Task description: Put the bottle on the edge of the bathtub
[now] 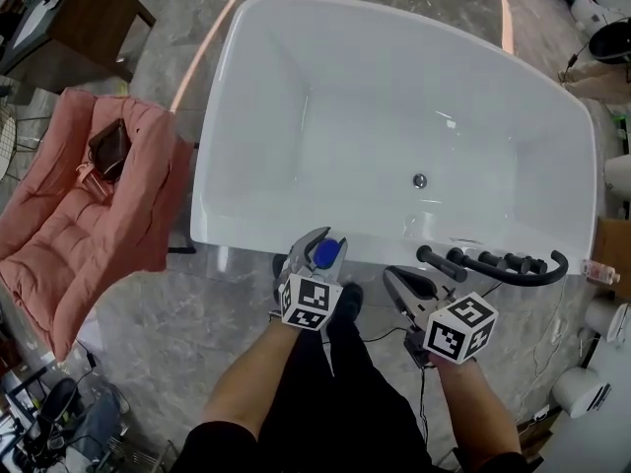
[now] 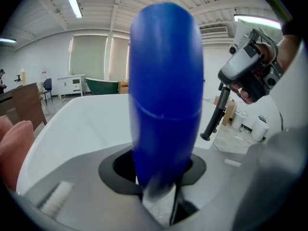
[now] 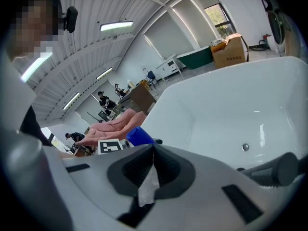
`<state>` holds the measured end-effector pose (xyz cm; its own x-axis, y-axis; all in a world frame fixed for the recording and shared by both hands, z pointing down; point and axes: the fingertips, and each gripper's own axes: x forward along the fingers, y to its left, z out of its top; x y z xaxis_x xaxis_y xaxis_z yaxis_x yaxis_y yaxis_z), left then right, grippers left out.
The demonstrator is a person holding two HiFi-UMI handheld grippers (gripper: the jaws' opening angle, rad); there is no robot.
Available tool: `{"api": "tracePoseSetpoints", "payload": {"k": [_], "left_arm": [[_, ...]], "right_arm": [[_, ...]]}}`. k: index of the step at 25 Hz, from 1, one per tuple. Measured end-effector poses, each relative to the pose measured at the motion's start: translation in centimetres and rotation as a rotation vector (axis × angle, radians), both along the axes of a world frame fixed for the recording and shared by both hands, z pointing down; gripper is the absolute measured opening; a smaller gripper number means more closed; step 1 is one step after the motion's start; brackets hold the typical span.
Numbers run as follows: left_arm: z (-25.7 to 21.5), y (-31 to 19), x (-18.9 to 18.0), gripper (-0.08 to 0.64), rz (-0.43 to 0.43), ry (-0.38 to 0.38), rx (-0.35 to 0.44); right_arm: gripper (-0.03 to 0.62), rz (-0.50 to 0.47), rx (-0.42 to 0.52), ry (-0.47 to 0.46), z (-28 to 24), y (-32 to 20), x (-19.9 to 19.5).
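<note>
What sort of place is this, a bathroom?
Likely a large workshop or test hall, not a home bathroom: the white bathtub stands free on a grey stone floor beside a pink armchair, with ceiling strip lights and a cardboard box in the open room behind.

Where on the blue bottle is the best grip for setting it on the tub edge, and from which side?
Its lower body, from the side, as the left gripper holds the blue bottle now. The smooth, straight sides suit the jaws, while the rounded top would likely slip.
</note>
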<state>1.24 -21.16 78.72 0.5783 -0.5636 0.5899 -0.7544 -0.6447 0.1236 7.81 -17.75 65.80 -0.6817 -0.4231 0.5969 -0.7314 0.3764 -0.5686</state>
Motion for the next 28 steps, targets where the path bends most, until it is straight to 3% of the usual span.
{"api": "tracePoseSetpoints", "payload": {"k": [8,17,28], "left_arm": [[0.0,-1.1,1.8,0.15,-0.018,0.009,0.103],[0.1,-0.1,1.9,0.155,-0.021,0.025,0.106],[0.3,0.5,1.6,0.161,-0.053,-0.008,0.076]], "right_arm": [[0.012,-0.026,-0.043,0.027,2.6,2.1,1.4],[0.012,-0.063,-0.041,0.017,3.1,2.9,1.3],[0.012,-0.102,-0.028,0.027,2.3,3.6,2.1]]}}
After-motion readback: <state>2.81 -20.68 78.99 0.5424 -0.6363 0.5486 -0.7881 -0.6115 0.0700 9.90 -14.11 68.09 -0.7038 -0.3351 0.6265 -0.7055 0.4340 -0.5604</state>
